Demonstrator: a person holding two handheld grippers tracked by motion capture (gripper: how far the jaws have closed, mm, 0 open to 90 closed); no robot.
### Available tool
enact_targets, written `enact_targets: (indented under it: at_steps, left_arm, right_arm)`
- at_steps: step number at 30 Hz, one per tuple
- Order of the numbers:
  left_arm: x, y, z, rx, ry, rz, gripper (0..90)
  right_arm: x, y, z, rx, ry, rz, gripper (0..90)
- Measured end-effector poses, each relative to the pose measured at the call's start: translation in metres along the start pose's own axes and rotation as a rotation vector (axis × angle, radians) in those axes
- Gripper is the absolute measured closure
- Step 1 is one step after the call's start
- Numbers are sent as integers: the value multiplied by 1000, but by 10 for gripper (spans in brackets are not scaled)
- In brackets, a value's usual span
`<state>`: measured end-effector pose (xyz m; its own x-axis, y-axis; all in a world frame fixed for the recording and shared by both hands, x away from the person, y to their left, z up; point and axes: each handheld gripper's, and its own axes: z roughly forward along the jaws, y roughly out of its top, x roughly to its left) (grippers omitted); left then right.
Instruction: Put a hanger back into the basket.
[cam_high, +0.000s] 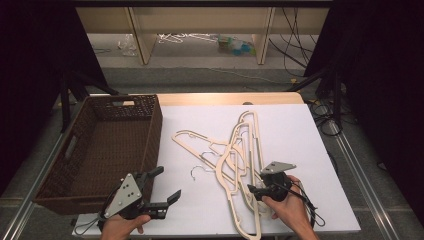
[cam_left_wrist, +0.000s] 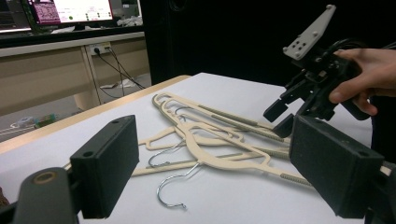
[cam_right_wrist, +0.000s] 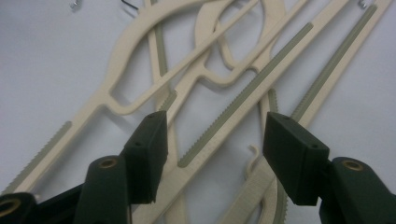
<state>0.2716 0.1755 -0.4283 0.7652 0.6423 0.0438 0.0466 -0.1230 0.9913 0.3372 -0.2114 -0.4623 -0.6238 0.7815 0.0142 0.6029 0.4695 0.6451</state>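
Note:
Several cream wooden hangers (cam_high: 243, 150) with metal hooks (cam_high: 198, 171) lie tangled on the white table top (cam_high: 295, 135). My right gripper (cam_high: 256, 192) hangs low over the near end of the pile. Its jaws stand apart on either side of a hanger arm (cam_right_wrist: 219, 128) with a ribbed grey strip, and the pads do not press on it. Left of the pile, my left gripper (cam_high: 167, 183) is held wide open over bare table with nothing between its fingers. The left gripper view looks across the hangers (cam_left_wrist: 210, 144) toward the right gripper (cam_left_wrist: 284, 117) and the hand that holds it.
A dark wicker basket (cam_high: 151, 131) stands at the table's left side, close to my left gripper. Past the far table edge there are wooden shelf legs and loose cables on the floor. Black curtains hang at both sides.

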Motion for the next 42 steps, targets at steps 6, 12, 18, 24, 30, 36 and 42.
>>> enact_targets:
  at_steps: [6,12,18,24,30,36,42]
  left_arm:
    - [0,0,-1,-2,-1,3,159]
    - [-1,0,0,1,-5,4,159]
    - [-2,0,1,5,-8,11,160]
    - [-2,0,1,7,-9,14,160]
    - [-2,-1,2,0,-16,17,161]
    - [-2,-1,1,13,-12,19,161]
    - [-2,-1,1,13,-14,20,162]
  right_arm:
    - [3,7,16,48,-13,16,478]
    - [5,8,22,89,-30,13,505]
    - [5,8,22,114,-34,64,534]
    - [6,9,23,111,-41,81,541]
    - [4,11,22,135,-48,89,607]
    - [0,10,21,121,-53,106,697]
    - [-5,10,22,106,-45,56,726]
